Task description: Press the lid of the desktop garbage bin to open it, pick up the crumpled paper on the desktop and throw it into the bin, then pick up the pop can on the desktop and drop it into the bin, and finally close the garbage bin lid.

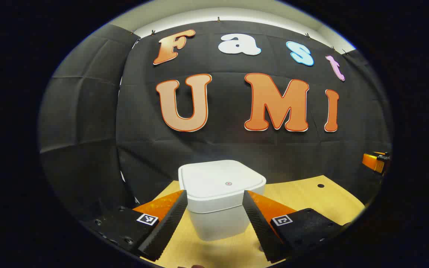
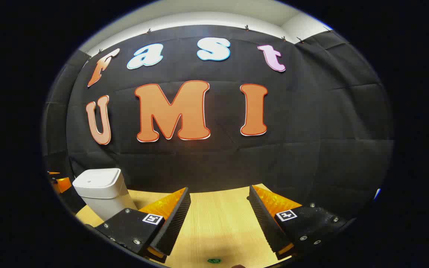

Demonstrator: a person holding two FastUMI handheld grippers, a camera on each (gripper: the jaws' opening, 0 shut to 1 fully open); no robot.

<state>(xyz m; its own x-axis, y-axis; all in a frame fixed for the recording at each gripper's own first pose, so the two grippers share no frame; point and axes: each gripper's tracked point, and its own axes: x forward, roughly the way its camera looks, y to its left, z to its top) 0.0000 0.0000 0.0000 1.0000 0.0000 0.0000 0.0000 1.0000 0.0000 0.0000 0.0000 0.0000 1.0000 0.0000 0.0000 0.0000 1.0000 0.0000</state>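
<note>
A white square garbage bin (image 1: 220,197) stands on the wooden desktop (image 1: 311,197) with its lid down; a small red dot marks the lid's middle. My left gripper (image 1: 214,199) is open in front of it, its fingers apart on either side of the bin's near face without touching it. The same bin (image 2: 101,190) appears at the left of the right gripper view, lid shut. My right gripper (image 2: 220,195) is open over bare desktop (image 2: 218,223), holding nothing. A small green object (image 2: 213,261) lies at the bottom edge there.
The black cloth wall rises right behind the bin and the desk's far edge. A small dark hole (image 1: 320,185) sits in the desktop right of the bin. Part of the other gripper (image 1: 376,162) shows at the far right of the left gripper view.
</note>
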